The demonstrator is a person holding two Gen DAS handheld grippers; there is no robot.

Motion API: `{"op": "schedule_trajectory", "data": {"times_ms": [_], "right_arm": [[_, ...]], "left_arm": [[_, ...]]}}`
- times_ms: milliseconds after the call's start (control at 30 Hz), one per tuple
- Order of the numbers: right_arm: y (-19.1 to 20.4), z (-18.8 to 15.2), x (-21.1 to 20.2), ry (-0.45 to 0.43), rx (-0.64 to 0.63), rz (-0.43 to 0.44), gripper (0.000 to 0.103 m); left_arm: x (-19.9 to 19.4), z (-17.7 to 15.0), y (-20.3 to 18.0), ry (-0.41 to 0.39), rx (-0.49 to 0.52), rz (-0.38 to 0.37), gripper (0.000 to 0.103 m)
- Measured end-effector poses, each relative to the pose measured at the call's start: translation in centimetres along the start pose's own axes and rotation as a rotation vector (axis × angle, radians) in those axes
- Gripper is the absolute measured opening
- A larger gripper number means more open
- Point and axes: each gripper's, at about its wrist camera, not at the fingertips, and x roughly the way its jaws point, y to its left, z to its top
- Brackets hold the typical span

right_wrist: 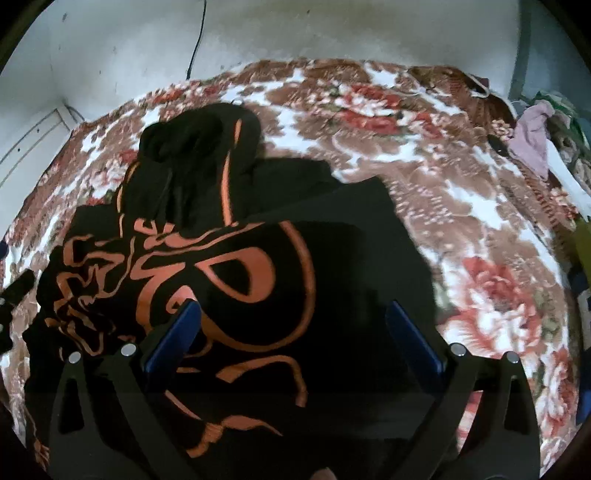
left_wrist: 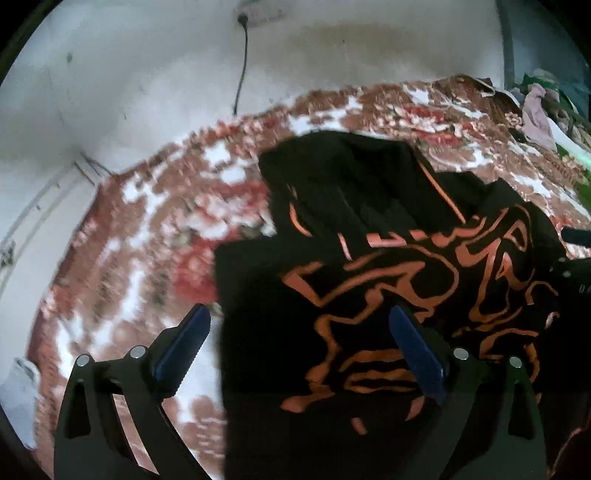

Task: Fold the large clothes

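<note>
The garment (right_wrist: 229, 280) lies on the blanket (right_wrist: 461, 221), hood (right_wrist: 195, 147) toward the wall (right_wrist: 332, 29) behind, with a clothes heap (right_wrist: 535, 140) far right.

Dim, uneven indoor light; strong fisheye distortion in both wrist views.

The left wrist view was smeared by motion blur, worst across the floral blanket (left_wrist: 155, 229) at left; the right wrist view was sharper, with mild softness toward the rim. Both frames curved heavily and vignetted to black at the corners. The black garment (right_wrist: 332, 280) lost all fold detail in shadow. The pale wall (left_wrist: 129, 74) was the brightest area, without glare.
</note>
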Motion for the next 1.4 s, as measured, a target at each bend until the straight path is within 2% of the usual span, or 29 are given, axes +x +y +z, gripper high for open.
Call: {"op": "schedule_trajectory", "data": {"times_ms": [67, 167, 267, 333, 400, 567, 767, 900, 1033, 1100, 1167, 1200, 1267, 1400], "right_arm": [[0.2, -0.5, 1.0, 0.026, -0.002, 0.000, 0.098], [0.4, -1.3, 2.5, 0.048, -0.037, -0.023, 0.098], [1.0, -1.9, 2.9, 0.051, -0.108, -0.054, 0.098], [1.2, -2.2, 2.8, 0.044, -0.139, -0.089, 0.098], [1.0, -2.3, 2.7, 0.038, -0.137, -0.089, 0.098], [0.4, -2.3, 1.5, 0.005, -0.110, -0.077, 0.098], [-1.0, -1.7, -3.4, -0.073, -0.070, -0.062, 0.098], [-1.4, -0.7, -6.5, -0.117, -0.085, -0.065, 0.098], [-1.4, 0.4, -8.7, -0.164, -0.107, -0.082, 0.098], [-1.6, 1.2, -9.0, -0.159, -0.121, -0.068, 0.098], [-2.2, 3.2, -8.7, -0.138, -0.143, -0.035, 0.098], [-2.6, 4.6, -8.5, -0.127, -0.154, -0.019, 0.098], [-3.4, 7.0, -7.8, -0.113, -0.167, 0.005, 0.098], [-4.7, 13.5, -4.6, -0.115, -0.145, 0.045, 0.098]], "left_arm": [[1.5, -1.2, -0.2, 0.029, -0.009, -0.009, 0.096], [4.0, -3.1, 0.0, 0.083, 0.010, 0.021, 0.096], [5.5, -4.7, 1.2, 0.144, -0.012, 0.001, 0.098], [5.8, -5.4, 2.2, 0.155, -0.052, -0.036, 0.099], [5.9, -5.5, 2.7, 0.163, -0.067, -0.050, 0.099], [4.3, -5.3, 3.6, 0.167, -0.061, -0.016, 0.098], [-1.6, -4.8, 6.2, 0.077, -0.080, -0.011, 0.098], [-3.7, -3.1, 7.4, 0.038, -0.082, -0.014, 0.098], [-4.4, -0.2, 8.8, 0.000, -0.133, -0.084, 0.098], [-4.3, 1.3, 9.1, -0.017, -0.134, -0.114, 0.098], [-3.3, 2.9, 9.6, -0.015, -0.148, -0.175, 0.098], [-2.4, 4.1, 10.1, -0.008, -0.177, -0.230, 0.098], [-0.3, 6.4, 11.1, -0.001, -0.228, -0.256, 0.098], [4.7, 10.3, 11.6, 0.012, -0.199, -0.283, 0.098]]}}
